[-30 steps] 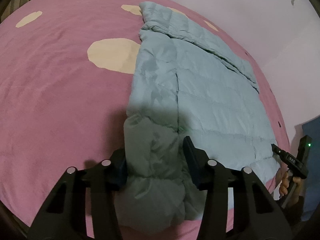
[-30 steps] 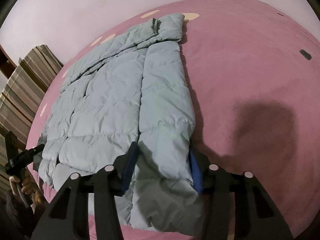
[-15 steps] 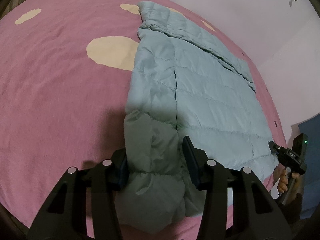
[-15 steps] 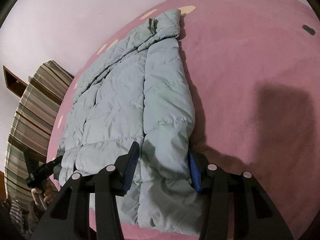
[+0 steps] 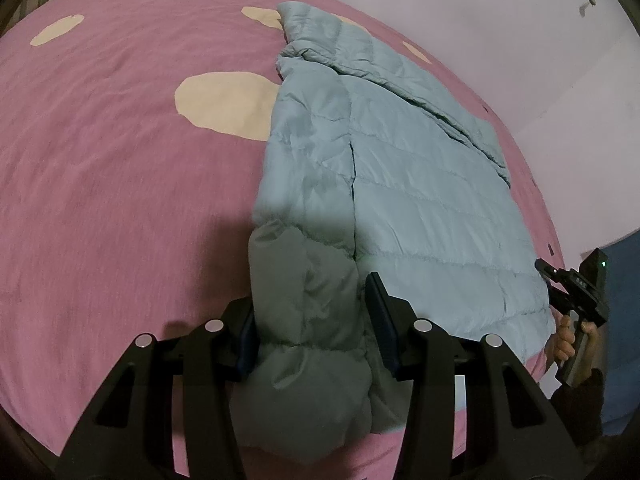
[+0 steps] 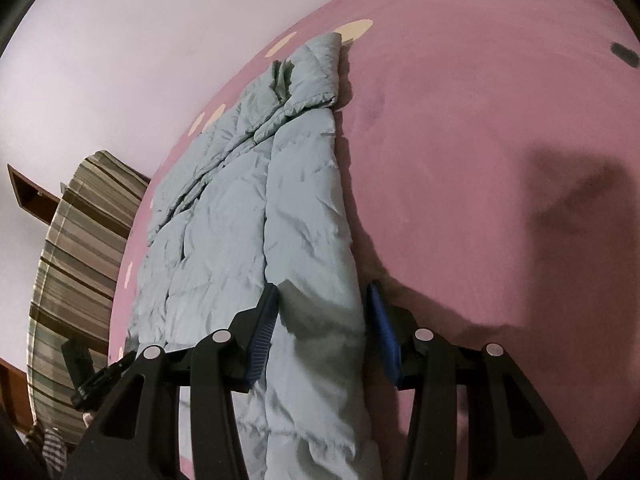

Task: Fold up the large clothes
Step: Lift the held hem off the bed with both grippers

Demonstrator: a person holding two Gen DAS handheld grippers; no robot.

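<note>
Pale-blue quilted jacket (image 5: 420, 184) spread on the pink bed (image 5: 120, 200), sleeves folded in, near corners pinched in half-closed left claw (image 5: 312, 320) and right claw (image 6: 320, 328), lengthwise fold still undone.

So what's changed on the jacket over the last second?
The right gripper has rolled and shifted along the bed's near edge while clamped on its corner of the puffer jacket, rumpling that side. The left gripper stays clamped on its own corner, and the jacket still lies flat on the pink bedspread.
</note>
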